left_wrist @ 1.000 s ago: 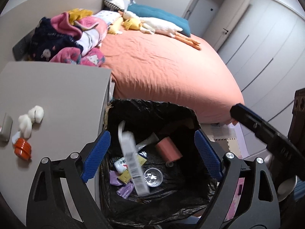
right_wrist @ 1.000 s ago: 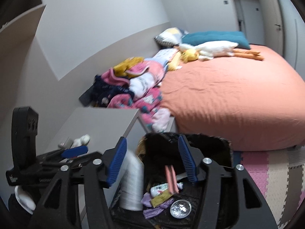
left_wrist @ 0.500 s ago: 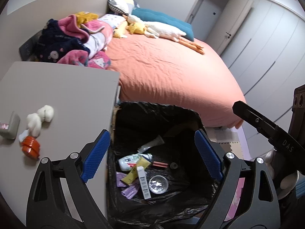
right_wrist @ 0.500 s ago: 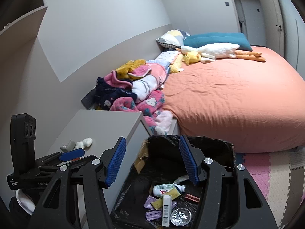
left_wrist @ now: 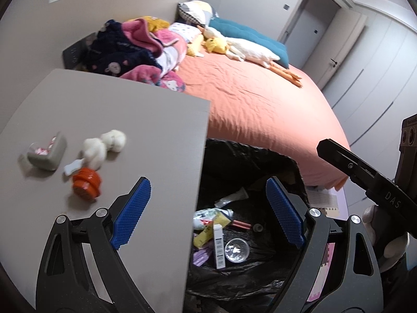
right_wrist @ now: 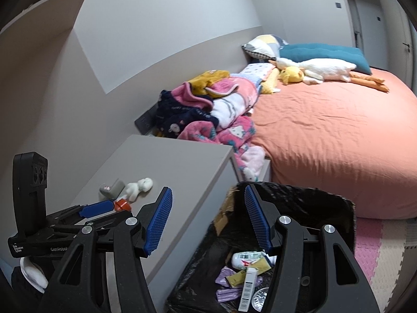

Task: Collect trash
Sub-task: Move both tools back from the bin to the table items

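Both the left gripper point(left_wrist: 208, 208) and right gripper point(right_wrist: 208, 219) gape wide and empty over the black-lined trash bin point(left_wrist: 260, 156), the right tool's body reading "DAS", the left's "GenRobot".

On the grey table point(left_wrist: 117, 120), crumpled tissue point(left_wrist: 104, 146) lies between a grey holder point(left_wrist: 48, 154) and an orange cap point(left_wrist: 86, 182).

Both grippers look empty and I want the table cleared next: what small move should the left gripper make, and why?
Probably swing the open left gripper left and forward over the table toward the orange cap, the nearest piece to its fingers. The bin already holds earlier trash, while the white wad and grey piece also remain.
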Action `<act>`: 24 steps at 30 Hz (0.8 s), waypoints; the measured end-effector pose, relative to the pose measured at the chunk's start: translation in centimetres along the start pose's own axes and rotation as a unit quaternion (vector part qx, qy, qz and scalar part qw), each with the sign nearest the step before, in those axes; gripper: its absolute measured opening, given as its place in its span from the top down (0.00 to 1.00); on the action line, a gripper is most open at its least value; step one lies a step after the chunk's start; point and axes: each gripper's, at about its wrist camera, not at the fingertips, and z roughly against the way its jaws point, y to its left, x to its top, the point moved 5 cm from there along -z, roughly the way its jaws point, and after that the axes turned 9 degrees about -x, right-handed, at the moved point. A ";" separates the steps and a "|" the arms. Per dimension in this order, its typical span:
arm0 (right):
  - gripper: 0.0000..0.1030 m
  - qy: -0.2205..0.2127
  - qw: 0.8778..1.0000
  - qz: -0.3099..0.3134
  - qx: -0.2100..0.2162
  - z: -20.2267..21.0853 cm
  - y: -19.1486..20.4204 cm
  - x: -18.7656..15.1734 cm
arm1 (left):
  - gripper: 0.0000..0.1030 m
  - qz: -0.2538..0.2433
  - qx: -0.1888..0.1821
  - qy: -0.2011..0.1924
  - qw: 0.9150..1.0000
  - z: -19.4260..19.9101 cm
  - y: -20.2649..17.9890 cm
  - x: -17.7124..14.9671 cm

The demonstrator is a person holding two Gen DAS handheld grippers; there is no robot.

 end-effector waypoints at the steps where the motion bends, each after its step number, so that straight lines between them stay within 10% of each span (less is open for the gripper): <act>1: 0.42 0.002 1.000 0.003 0.004 -0.2 0.5 0.0 | 0.15 0.003 0.003 -0.002 1.000 0.3 0.4 -0.1; 24: 0.42 0.042 0.995 0.066 0.058 -5.2 9.2 -0.4 | 0.15 0.062 0.066 -0.017 0.996 3.1 8.6 -1.5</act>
